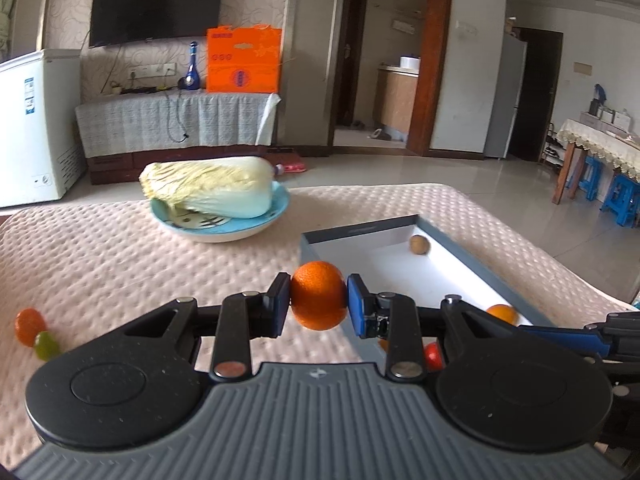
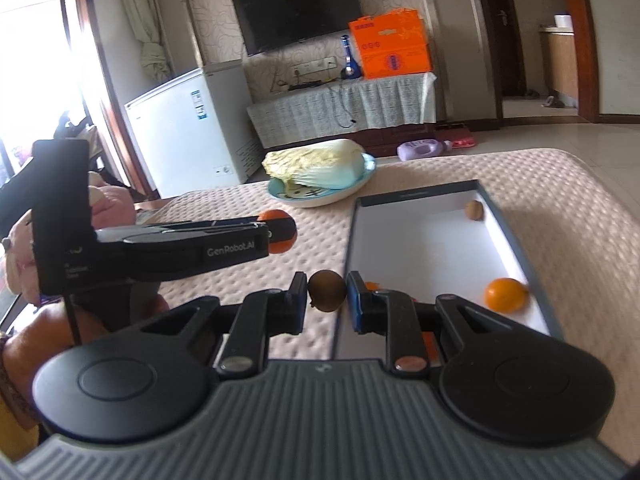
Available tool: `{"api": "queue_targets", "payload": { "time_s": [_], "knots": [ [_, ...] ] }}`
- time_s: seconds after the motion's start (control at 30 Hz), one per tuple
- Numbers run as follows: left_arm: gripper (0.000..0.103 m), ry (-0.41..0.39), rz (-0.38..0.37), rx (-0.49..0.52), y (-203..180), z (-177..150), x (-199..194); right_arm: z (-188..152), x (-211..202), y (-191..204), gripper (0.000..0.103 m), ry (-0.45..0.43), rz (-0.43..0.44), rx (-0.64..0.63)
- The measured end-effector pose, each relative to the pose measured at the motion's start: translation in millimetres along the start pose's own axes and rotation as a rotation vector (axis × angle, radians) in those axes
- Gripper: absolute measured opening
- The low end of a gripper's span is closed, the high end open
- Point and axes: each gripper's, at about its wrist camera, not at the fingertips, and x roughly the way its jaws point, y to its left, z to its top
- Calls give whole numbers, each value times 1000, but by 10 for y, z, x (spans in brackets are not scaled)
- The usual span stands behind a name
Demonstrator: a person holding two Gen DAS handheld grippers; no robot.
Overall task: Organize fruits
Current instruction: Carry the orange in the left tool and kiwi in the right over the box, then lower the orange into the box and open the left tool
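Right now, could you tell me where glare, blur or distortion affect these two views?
Left wrist view: fisheye bends the doorframes; the held orange is sharp, the table's edges soft. Right wrist view: the window blows out white; the tray smears slightly.

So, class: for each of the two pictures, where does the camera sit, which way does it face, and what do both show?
Left wrist view: sits on the left tool, faces the box; own tool grips an orange.
Right wrist view: sits on the right tool, faces the box; own tool grips a brown fruit; the left tool and a hand show.
Shared: cabbage on a plate, box, television.
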Motion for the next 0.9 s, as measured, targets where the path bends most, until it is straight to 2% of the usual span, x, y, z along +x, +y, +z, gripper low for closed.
{"api": "queue_targets", "payload": {
  "time_s": [0.4,0.9],
  "knots": [
    [36,-3,-65,28,-399,42,173,-50,-154,-367,24,2,-70,64],
    [36,4,-145,35,-834,119,584,-104,-181,-595,24,29,-109,90]
  ]
}}
